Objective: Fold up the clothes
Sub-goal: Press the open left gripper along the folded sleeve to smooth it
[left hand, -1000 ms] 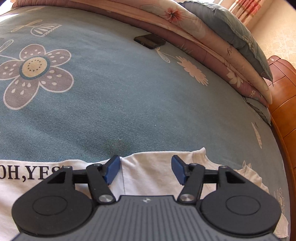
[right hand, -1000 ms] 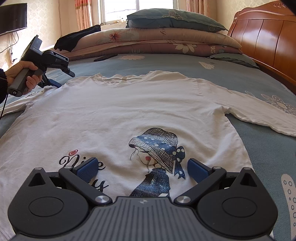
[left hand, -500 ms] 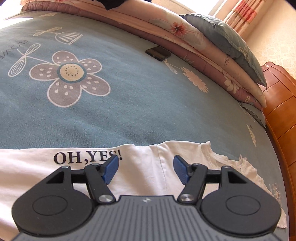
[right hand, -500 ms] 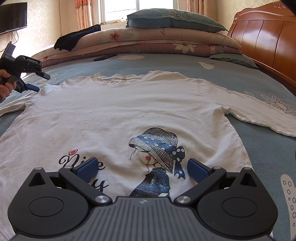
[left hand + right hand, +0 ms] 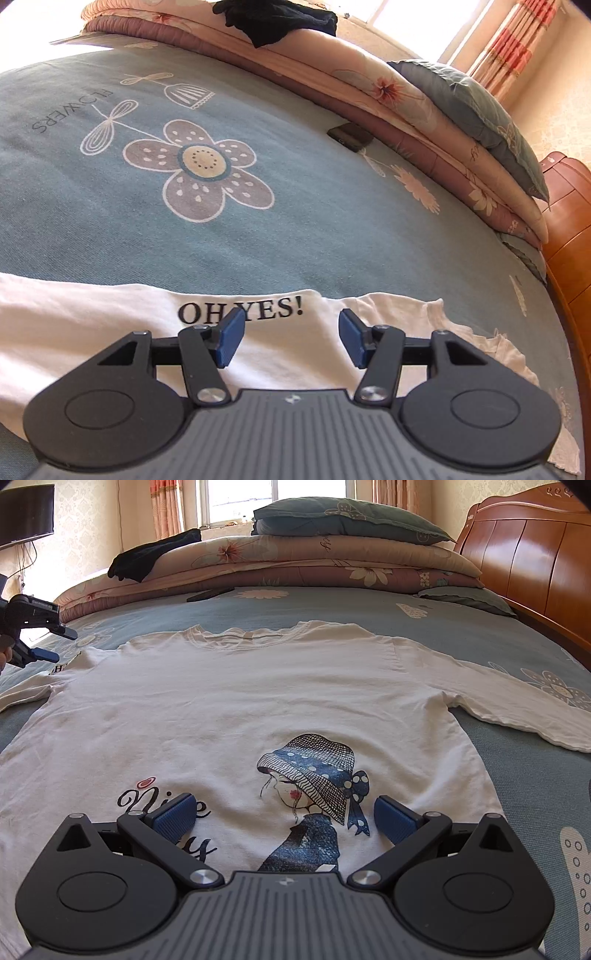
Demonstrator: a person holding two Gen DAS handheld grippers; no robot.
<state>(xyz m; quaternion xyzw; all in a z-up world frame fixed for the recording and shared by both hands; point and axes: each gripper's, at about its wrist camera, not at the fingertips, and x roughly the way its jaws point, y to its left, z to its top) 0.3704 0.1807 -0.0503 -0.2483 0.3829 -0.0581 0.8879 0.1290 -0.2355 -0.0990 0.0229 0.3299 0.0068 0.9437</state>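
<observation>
Your left claw (image 5: 288, 338) hangs over the sleeve (image 5: 155, 332) of the white T-shirt (image 5: 258, 701), its blue pads (image 5: 231, 338) parted about halfway with nothing pinched between them; the jaws have just been narrowing a little. The "OH,YES!" lettering (image 5: 240, 312) on that sleeve lies just ahead of the left pad, and beyond it stretches the blue flowered bedspread (image 5: 295, 206). Farther ahead and to the right of this claw a dark flat phone-like object (image 5: 351, 136) rests at the foot of the stacked quilts (image 5: 424, 122), with a black garment (image 5: 280, 18) draped on top of them. Your right claw (image 5: 284, 814) is spread wide and empty above the lower front of the shirt, which lies flat and face up on the bed, the hat-girl print (image 5: 314, 771) between and just ahead of the pads and the collar (image 5: 251, 635) well ahead. Far to the left of this claw, the other claw shows over the shirt's sleeve. The wooden headboard (image 5: 535, 554) stands off to the right.
</observation>
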